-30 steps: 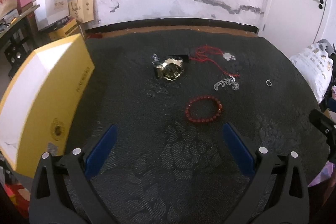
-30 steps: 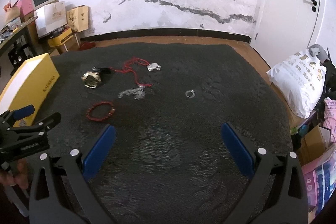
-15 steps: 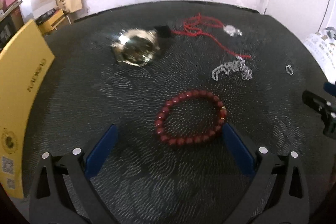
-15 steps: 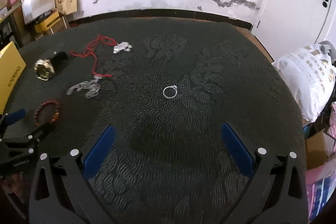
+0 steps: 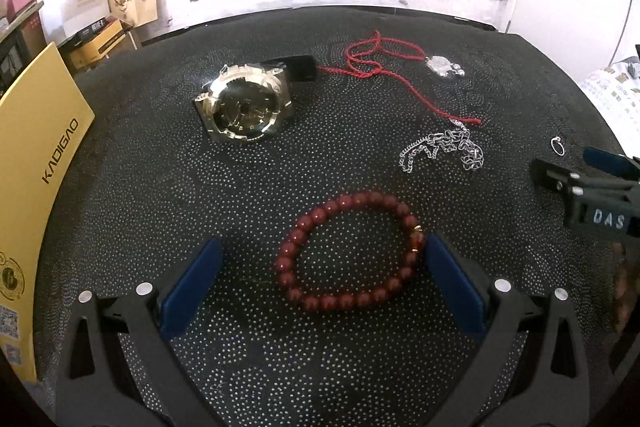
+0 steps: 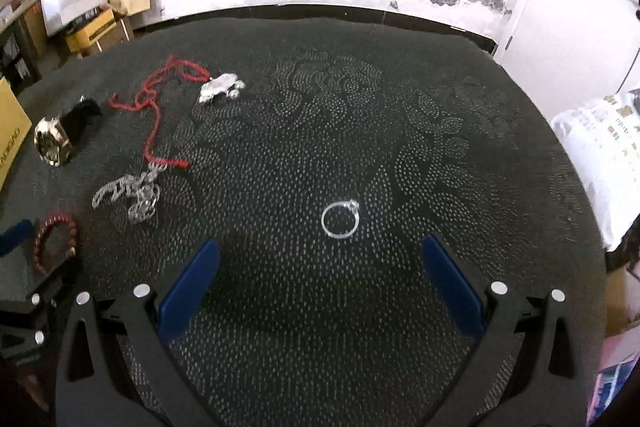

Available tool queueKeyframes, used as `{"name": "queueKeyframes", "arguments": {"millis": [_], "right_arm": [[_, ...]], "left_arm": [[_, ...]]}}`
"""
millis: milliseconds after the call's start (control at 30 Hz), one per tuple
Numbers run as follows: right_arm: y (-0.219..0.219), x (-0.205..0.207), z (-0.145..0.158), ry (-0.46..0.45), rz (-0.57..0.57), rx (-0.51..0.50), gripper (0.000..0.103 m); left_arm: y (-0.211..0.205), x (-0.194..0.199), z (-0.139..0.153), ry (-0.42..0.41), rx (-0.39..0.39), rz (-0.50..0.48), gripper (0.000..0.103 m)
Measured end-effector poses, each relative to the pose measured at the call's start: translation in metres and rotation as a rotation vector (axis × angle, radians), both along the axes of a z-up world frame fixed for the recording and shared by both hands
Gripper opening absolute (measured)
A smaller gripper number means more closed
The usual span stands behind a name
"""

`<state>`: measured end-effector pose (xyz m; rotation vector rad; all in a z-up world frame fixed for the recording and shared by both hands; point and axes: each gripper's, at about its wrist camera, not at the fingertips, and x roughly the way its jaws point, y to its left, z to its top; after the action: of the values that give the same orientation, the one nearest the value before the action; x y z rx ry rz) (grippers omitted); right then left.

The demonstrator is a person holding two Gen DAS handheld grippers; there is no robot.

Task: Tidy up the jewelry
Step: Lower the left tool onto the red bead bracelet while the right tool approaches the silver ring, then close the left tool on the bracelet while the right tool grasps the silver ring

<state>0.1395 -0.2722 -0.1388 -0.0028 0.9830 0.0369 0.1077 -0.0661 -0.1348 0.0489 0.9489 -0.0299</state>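
A dark red bead bracelet (image 5: 350,251) lies on the black cloth between the fingers of my open left gripper (image 5: 320,263), nearer the right finger. A gold watch (image 5: 244,107), a red cord necklace (image 5: 384,67) and a silver chain (image 5: 442,147) lie beyond it. A silver ring (image 6: 340,221) lies just ahead of my open right gripper (image 6: 318,259), between its fingertips' lines. The bracelet also shows in the right wrist view (image 6: 56,239) at far left, with the chain (image 6: 128,193) and the watch (image 6: 54,143).
A yellow box (image 5: 32,187) stands at the left edge of the cloth. Cardboard boxes and bags (image 5: 100,15) are stacked by the wall at back left. A white sack (image 6: 600,155) lies off the cloth to the right. The right gripper shows in the left wrist view (image 5: 588,183).
Both grippers have moved forward and down toward the cloth. The bracelet now sits between the left fingers, and the ring is close in front of the right fingers.
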Motion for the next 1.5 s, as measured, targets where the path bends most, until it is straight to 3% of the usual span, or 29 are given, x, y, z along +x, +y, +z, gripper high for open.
{"name": "queueKeyframes", "arguments": {"millis": [300,333,367,400,433,467,567,600,700,733,900,1167,1200,1267,1300,1400,1500], "right_arm": [[-0.004,-0.003,0.0,-0.017,0.019,0.005,0.095],[-0.004,-0.003,0.001,-0.019,0.019,0.008,0.091],[-0.004,-0.003,0.003,-0.027,0.022,0.01,0.084],[-0.002,-0.005,0.006,-0.038,0.032,0.017,0.064],[0.0,-0.006,0.007,-0.042,0.04,0.024,0.049],[0.0,-0.005,0.008,-0.044,0.033,0.016,0.046],[-0.001,-0.006,0.011,-0.046,0.042,0.03,0.029],[-0.001,-0.005,0.012,-0.044,0.048,0.04,0.018],[0.003,-0.005,0.013,-0.046,0.058,0.031,0.013],[0.003,-0.005,0.013,-0.043,0.056,0.047,0.002],[0.004,-0.005,0.015,-0.033,0.052,0.054,0.001],[0.002,-0.005,0.014,-0.045,0.034,0.005,0.006],[0.002,-0.005,0.014,-0.047,0.028,-0.004,0.012],[0.002,-0.002,0.014,-0.043,0.014,-0.001,0.055],[0.002,-0.003,0.014,-0.051,0.013,0.007,0.089],[0.003,0.001,0.013,-0.043,0.033,0.01,0.09],[0.007,0.008,0.008,-0.032,0.034,0.003,0.084]], "left_arm": [[0.001,0.002,0.001,0.0,0.0,0.002,0.098],[0.001,0.001,0.001,-0.001,0.001,0.003,0.095],[0.002,0.001,0.003,-0.007,-0.001,0.006,0.086],[0.002,-0.001,0.005,-0.018,0.0,0.001,0.081],[-0.002,-0.003,0.006,-0.029,0.005,-0.014,0.07],[-0.005,-0.004,0.007,-0.035,0.009,-0.028,0.06],[-0.012,-0.009,0.008,-0.044,0.016,-0.044,0.046],[-0.012,-0.009,0.008,-0.044,0.01,-0.047,0.041],[-0.012,-0.008,0.01,-0.04,0.008,-0.041,0.02],[-0.009,-0.007,0.01,-0.037,0.001,-0.034,0.016],[-0.002,-0.005,0.012,-0.015,-0.046,-0.018,0.014],[-0.007,-0.007,0.009,-0.024,-0.03,-0.022,0.014],[-0.008,-0.007,0.009,-0.025,-0.028,-0.022,0.014],[-0.007,-0.007,0.01,-0.026,-0.027,-0.023,0.014],[-0.007,-0.008,0.01,-0.026,-0.027,-0.024,0.014],[-0.007,-0.008,0.01,-0.028,-0.02,-0.027,0.014],[-0.005,-0.007,0.009,-0.032,-0.018,-0.025,0.014]]}}
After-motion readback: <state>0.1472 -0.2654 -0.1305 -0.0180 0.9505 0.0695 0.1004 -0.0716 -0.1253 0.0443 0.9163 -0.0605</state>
